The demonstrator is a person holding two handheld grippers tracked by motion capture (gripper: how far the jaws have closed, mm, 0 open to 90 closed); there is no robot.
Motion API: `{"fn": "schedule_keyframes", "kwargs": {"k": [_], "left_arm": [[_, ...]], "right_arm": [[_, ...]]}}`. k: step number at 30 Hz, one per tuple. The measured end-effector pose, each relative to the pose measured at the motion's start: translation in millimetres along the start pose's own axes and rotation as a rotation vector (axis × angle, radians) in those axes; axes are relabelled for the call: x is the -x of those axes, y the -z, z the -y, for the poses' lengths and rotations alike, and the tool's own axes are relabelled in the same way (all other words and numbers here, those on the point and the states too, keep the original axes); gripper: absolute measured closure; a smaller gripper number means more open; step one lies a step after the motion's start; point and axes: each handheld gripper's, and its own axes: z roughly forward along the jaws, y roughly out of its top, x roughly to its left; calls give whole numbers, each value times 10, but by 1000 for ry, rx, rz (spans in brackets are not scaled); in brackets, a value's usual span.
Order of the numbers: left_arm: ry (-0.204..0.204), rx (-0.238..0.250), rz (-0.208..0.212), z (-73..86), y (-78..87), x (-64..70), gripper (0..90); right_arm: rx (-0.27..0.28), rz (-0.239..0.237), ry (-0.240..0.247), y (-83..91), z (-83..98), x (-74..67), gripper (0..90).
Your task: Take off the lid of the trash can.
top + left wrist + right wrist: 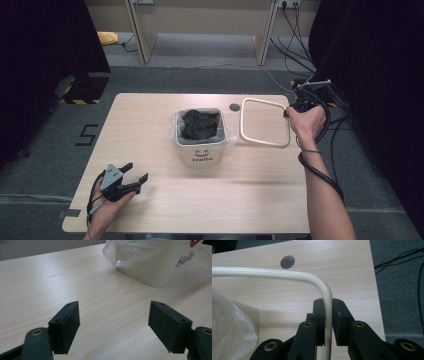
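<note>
A cream bin [200,152] printed "Hello" stands mid-table, lined with a clear plastic bag [226,134] and holding dark crumpled stuff [200,124]. To its right, a cream square ring [265,143] hangs over the table's back right part. My right gripper [289,114] is shut on the ring's right side. In the right gripper view the jaws [328,303] clamp the ring's tube [287,273] just below a rounded corner. My left gripper [138,170] rests at the front left, open and holding nothing. Its pads [113,315] stand wide apart, facing the bin [160,267].
A round cable hole [234,107] lies in the table behind the bin, seen too as the hole [287,261] beyond the ring. The table's right edge [375,290] is close to my right gripper. Black cables [320,85] trail on the floor at right.
</note>
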Motion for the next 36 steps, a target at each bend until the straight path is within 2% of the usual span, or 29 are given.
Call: {"fn": "schedule_keyframes", "kwargs": {"k": [8,20,36], "left_arm": [[8,3,0,1,3,-10,248],[7,2,-2,1,2,-8,248],[11,4,-3,2,5,-13,249]], "right_arm": [[-8,13,12,-83,26,99,816],[-38,38,2,-228,89,284,816],[-70,63,35,-402,168,372,816]]}}
